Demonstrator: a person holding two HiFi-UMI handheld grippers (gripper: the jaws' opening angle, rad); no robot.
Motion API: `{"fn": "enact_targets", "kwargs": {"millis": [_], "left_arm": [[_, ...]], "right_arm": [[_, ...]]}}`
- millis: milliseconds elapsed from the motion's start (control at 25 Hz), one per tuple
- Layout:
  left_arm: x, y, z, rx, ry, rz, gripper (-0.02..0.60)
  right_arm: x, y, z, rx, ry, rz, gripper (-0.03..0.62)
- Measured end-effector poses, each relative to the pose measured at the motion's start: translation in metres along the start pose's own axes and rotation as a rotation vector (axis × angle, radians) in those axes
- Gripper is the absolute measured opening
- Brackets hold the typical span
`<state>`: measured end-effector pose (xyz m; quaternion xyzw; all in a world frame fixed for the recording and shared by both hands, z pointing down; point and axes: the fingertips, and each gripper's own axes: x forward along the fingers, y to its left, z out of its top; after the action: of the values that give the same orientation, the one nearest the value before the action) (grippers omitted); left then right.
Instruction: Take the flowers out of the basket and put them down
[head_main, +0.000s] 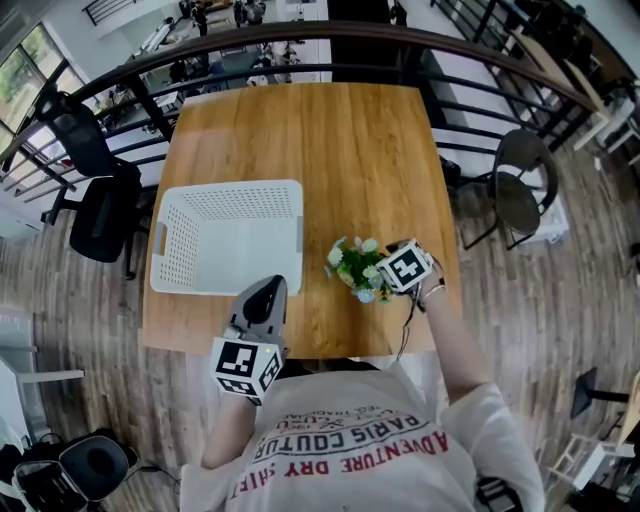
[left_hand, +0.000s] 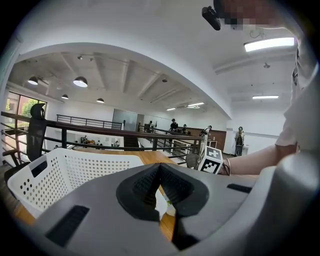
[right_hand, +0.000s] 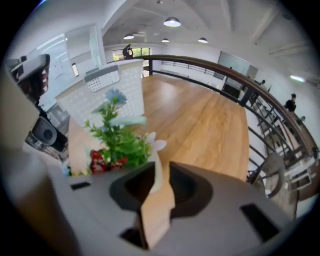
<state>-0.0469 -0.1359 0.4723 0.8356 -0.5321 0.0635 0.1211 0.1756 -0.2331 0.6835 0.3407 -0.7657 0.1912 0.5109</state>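
Flowers (head_main: 355, 265) lie on the surface (head_main: 330, 150) at 9 o'clock of the right hand-held gripper (right_hand: 160, 169), stems apparently toward it. Its jaws stand apart, unclamped. The left hand-held gripper (head_main: 268, 290), closed, is farther.

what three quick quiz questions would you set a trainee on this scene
1. Where does the small green-leaved bunch of white and blue flowers lie relative to the white perforated plastic basket?
2. True or false: the left gripper has its fingers wide apart.
3. Which gripper is at the flowers? A. left B. right
Key: 1. Outside it, to its right, on the brown wooden table. 2. False: they are together. 3. B, the right gripper.
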Motion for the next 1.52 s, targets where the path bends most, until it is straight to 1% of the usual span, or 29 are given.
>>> {"fn": "enact_targets", "kwargs": {"millis": [120, 240, 320, 400, 520, 640, 840, 1040, 1160, 1320, 1520], "left_arm": [[0.008, 0.0, 0.01, 0.011, -0.011, -0.027, 0.026], [0.012, 0.005, 0.018, 0.022, -0.022, -0.05, 0.026], [0.014, 0.011, 0.024, 0.026, -0.032, -0.058, 0.026], [0.014, 0.019, 0.031, 0.031, -0.044, -0.065, 0.026], [0.013, 0.03, 0.042, 0.042, -0.064, -0.075, 0.026], [0.011, 0.046, 0.05, 0.048, -0.082, -0.079, 0.026], [0.01, 0.071, 0.06, 0.066, -0.092, -0.076, 0.026], [0.011, 0.09, 0.066, 0.067, -0.101, -0.065, 0.026], [0.012, 0.097, 0.062, 0.06, -0.099, -0.058, 0.026], [0.011, 0.105, 0.059, 0.049, -0.103, -0.055, 0.026], [0.009, 0.11, 0.056, 0.043, -0.103, -0.046, 0.026]], "right_arm": [[-0.014, -0.008, 0.019, 0.056, -0.065, -0.005, 0.081], [-0.036, -0.011, 0.046, 0.071, -0.142, -0.03, 0.058], [-0.052, -0.007, 0.068, 0.073, -0.206, -0.043, 0.048], [-0.073, -0.001, 0.093, 0.094, -0.292, -0.042, 0.038], [-0.107, 0.017, 0.13, 0.155, -0.45, -0.027, 0.035], [-0.132, 0.04, 0.16, 0.151, -0.584, -0.05, 0.031], [-0.165, 0.083, 0.194, 0.135, -0.765, -0.057, 0.029], [-0.186, 0.111, 0.213, 0.128, -0.904, -0.069, 0.029], [-0.185, 0.12, 0.219, 0.12, -0.959, -0.071, 0.029], [-0.181, 0.131, 0.225, 0.086, -0.99, -0.097, 0.029], [-0.178, 0.141, 0.228, 0.053, -0.982, -0.092, 0.029]]}}
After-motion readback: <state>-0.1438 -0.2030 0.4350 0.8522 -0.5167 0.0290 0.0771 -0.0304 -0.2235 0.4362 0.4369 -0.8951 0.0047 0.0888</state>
